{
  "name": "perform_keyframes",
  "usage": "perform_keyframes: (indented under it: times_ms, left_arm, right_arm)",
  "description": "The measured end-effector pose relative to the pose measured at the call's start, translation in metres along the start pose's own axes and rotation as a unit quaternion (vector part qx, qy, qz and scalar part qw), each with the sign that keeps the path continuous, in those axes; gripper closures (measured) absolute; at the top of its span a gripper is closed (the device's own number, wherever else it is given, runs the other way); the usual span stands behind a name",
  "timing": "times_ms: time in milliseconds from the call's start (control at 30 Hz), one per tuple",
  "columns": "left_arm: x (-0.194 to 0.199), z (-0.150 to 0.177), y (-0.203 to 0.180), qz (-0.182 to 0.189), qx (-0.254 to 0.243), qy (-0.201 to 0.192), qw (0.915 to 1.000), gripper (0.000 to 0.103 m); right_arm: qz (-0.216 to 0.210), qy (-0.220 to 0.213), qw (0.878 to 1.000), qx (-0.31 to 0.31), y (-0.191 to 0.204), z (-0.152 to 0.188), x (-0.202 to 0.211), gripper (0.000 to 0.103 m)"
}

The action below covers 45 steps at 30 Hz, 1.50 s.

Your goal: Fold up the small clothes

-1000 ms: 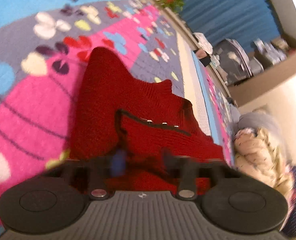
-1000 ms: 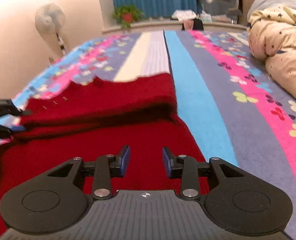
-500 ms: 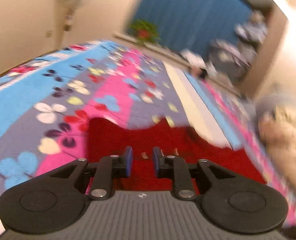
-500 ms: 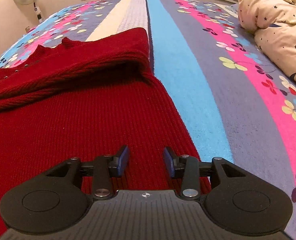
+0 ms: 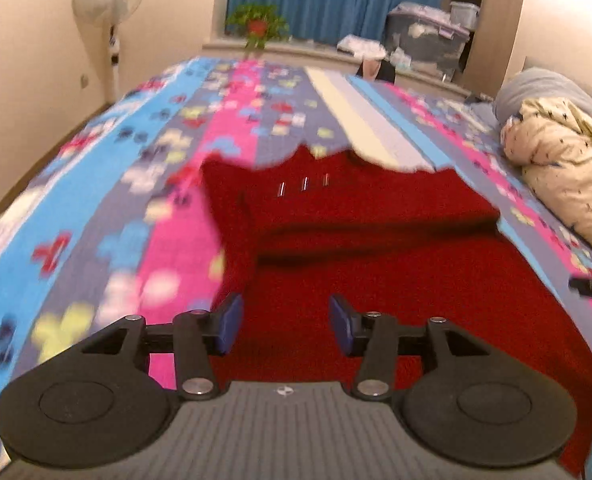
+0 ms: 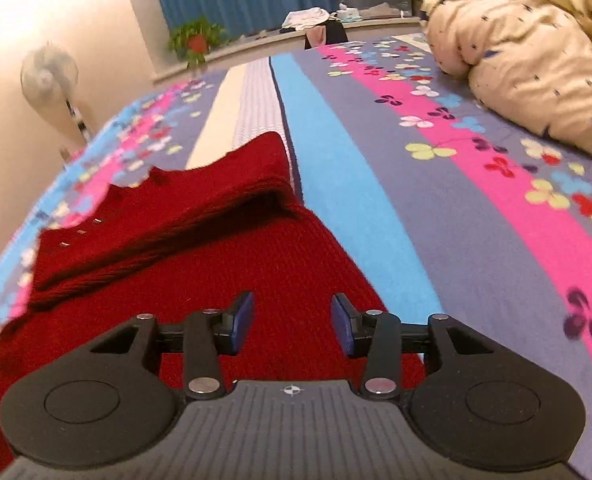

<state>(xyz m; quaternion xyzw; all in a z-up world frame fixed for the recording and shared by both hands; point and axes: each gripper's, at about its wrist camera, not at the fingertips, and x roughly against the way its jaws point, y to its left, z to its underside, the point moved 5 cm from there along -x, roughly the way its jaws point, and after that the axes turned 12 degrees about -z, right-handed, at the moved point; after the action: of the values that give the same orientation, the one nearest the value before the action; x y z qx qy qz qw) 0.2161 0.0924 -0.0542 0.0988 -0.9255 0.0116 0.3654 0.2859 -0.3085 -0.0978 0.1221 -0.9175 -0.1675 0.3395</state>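
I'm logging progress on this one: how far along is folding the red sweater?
Done: the red sweater's top part lies folded over its body on the bedspread. In hand: nothing; left gripper and right gripper are opening, empty. Left: folding the near part.

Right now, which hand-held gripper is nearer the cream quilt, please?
Right. The right hand-held gripper hovers over the red sweater edge on the cream quilt side; the left hand-held gripper is over its far edge. Both sets of jaws are opening, empty.
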Motion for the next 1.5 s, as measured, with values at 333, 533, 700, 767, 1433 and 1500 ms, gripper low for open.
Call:
perform_keyframes:
  times_ms: [333,533,700,767,1433,1500]
  left_arm:
    - [0.067,0.085,0.031,-0.029,0.032,0.074,0.9964,0.048]
    - [0.068,0.099,0.033,-0.030,0.028,0.089,0.9952,0.040]
    - [0.052,0.127,0.038,-0.032,0.072,0.116,0.9902,0.035]
    - [0.047,0.136,0.035,-0.029,0.077,0.122,0.9891,0.035]
    - [0.044,0.142,0.032,-0.024,0.084,0.079,0.9930,0.066]
    - [0.043,0.143,0.035,-0.027,0.095,0.086,0.9913,0.055]
  right_arm:
    - [0.009,0.000,0.999,0.053,-0.009,0.032,0.065,0.054]
    - [0.037,0.031,0.998,0.030,-0.052,0.052,0.084,0.052]
    - [0.060,0.065,0.996,-0.005,-0.082,0.067,0.087,0.036]
    - [0.067,0.083,0.994,-0.012,-0.091,0.075,0.083,0.035]
    - [0.047,0.127,0.991,-0.003,-0.098,0.096,0.065,0.040]
    - [0.040,0.127,0.991,-0.006,-0.097,0.096,0.065,0.044]
